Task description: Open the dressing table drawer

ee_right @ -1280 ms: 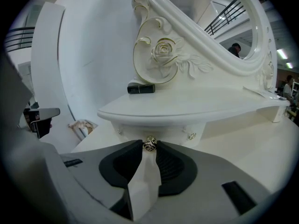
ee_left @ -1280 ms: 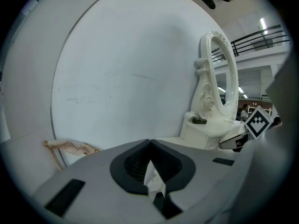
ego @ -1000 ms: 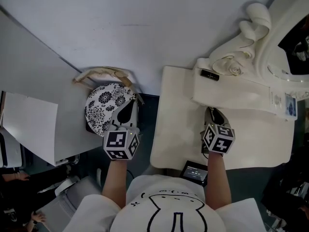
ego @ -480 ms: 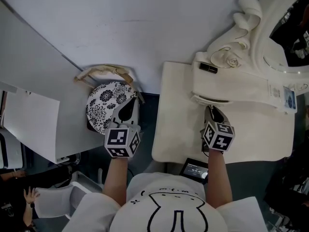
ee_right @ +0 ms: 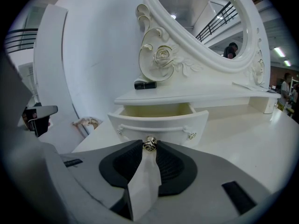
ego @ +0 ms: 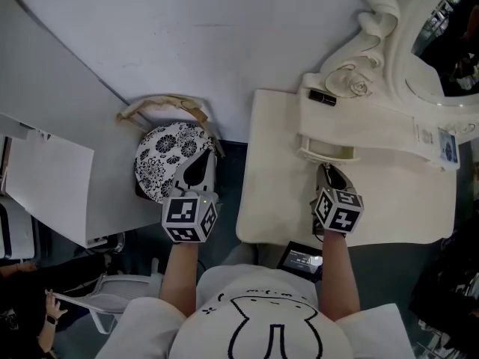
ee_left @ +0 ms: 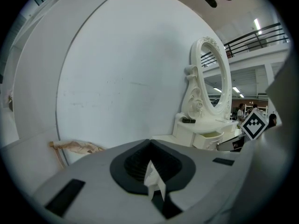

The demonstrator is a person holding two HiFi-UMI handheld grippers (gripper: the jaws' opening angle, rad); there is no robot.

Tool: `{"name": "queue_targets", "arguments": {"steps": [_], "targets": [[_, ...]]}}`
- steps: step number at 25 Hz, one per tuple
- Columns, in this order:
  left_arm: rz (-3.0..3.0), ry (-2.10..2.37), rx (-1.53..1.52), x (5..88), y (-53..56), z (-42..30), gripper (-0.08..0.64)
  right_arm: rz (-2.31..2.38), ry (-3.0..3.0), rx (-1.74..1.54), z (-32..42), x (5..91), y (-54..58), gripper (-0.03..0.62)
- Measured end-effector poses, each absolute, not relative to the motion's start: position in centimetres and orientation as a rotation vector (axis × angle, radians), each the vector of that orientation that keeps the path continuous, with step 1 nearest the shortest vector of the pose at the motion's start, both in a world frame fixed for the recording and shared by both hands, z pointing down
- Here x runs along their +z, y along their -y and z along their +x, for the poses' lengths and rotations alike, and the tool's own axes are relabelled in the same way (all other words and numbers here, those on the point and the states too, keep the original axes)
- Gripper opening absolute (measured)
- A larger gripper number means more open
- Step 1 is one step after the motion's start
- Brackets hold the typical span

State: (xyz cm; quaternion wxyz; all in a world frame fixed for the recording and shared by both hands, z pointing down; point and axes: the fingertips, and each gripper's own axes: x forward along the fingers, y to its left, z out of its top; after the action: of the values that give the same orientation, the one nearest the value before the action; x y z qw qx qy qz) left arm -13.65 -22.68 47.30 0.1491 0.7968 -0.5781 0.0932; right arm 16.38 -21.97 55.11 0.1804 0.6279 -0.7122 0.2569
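- Right gripper point(ee_right: 149, 145): jaws narrow, clamped on the small metal knob point(ee_right: 149, 143) of the drawer point(ee_right: 159, 122).
- Drawer: 1, partly pulled out from under the mirror point(ee_right: 205, 17) shelf, above the desk point(ego: 269, 200); inside looks empty.
- Left gripper point(ee_left: 150, 160): jaws together, holding nothing, well left of the desk, pointed at the wall.

Drawer point(ego: 328, 154) farther out than before
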Motion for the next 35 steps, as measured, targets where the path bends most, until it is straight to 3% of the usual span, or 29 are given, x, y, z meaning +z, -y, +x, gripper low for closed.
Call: {"name": "queue_targets", "arguments": {"steps": [35], "targets": [[2.303, 1.66, 0.252, 47.2, 20.5, -13.2, 0.028, 1.757, 2.021, 0.723, 16.3, 55.2, 19.0, 0.11]]}}
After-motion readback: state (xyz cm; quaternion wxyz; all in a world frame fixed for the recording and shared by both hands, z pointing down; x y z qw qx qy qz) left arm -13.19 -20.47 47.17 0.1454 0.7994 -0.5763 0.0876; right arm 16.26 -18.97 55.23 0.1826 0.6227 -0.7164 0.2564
